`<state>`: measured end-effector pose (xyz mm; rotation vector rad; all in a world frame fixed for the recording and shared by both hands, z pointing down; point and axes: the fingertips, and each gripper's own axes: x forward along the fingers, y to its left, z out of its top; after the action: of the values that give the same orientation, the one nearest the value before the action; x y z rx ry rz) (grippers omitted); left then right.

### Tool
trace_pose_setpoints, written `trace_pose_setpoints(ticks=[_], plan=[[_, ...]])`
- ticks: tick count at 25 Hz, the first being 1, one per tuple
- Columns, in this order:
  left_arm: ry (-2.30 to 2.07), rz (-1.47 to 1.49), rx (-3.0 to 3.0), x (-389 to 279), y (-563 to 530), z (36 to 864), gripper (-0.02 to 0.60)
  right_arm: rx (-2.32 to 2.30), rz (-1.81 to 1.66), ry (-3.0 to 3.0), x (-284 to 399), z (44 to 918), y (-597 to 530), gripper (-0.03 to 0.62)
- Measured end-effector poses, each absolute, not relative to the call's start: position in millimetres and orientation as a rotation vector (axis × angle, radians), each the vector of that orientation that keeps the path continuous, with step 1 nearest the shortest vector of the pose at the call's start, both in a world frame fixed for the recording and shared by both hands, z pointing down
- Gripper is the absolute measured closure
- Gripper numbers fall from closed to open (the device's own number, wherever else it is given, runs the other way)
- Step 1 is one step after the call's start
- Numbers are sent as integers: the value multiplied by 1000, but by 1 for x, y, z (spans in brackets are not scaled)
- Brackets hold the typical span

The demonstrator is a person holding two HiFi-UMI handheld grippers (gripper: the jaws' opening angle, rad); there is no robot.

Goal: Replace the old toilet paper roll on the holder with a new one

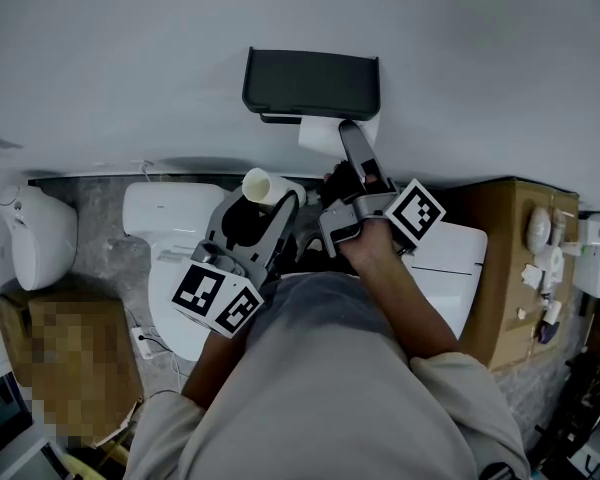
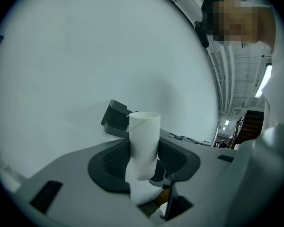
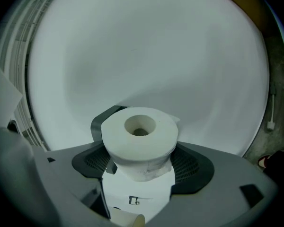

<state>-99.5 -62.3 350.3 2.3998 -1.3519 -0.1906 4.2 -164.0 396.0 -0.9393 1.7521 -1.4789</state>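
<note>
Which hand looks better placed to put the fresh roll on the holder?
Right. The right fingers grip the full new roll close under the black holder; the left fingers only carry the empty cardboard tube, farther away.

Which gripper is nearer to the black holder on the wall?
Right. The right gripper holds the new roll just beneath the holder. The left gripper, with the empty tube, is lower and further left.
</note>
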Motion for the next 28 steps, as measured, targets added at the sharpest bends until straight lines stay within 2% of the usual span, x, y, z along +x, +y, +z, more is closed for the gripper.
trace_pose_setpoints(ticks=[14, 28], plan=[[-1372, -198, 2376, -110, -68, 350, 403, -781, -1579, 1890, -46, 398, -165, 197], [-1430, -199, 2345, -114, -65, 350, 403, -718, -1610, 1866, -53, 399, -167, 197]])
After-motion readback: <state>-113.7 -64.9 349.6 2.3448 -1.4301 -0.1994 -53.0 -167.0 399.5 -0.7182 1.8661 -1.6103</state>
